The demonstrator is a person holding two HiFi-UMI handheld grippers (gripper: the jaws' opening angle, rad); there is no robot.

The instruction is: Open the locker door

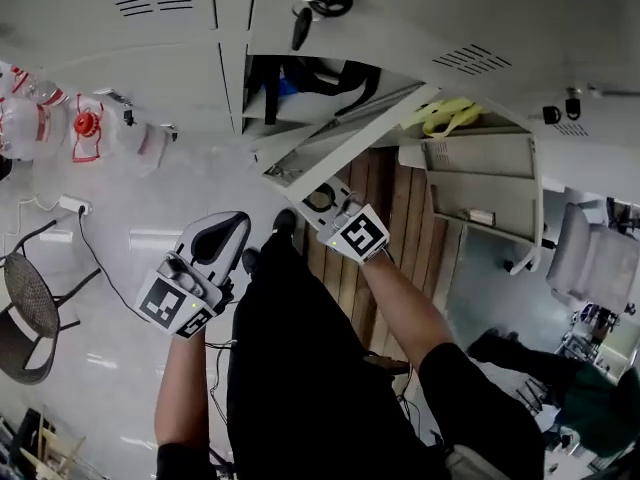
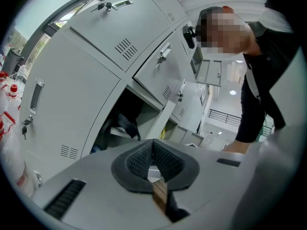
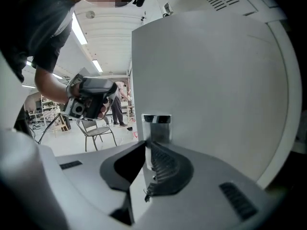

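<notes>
Grey door [image 1: 345, 146]: we see it swung well out from the locker [image 1: 232, 78], its free edge on the near side, towards us.
Locker mouth: it is wide open to view, with a dark bag [image 1: 310, 73] or straps hanging inside.
Right tongs [image 3: 152, 152]: they are closed on the door's free edge, one pad on each face, just below the bright latch [image 3: 157, 126].
Left tongs [image 2: 153, 146]: they are closed on nothing, with the pads meeting at their tips. We hold them to the left of the door, apart from it, facing the bank of lockers.
Neighbour: a second door [image 1: 485, 183] to the right also hangs open. It is not the one in our grip.
Done, as we judge it: the latch is freed and the door has been pulled clear of its frame. The inside of the compartment already shows, so most of the task looks finished.
Left, as we judge it: little remains. We may need to widen the swing a bit more, and then part the right tongs to let the edge go.
Unclear: we cannot tell from these views how much further the hinge would let the door travel.
</notes>
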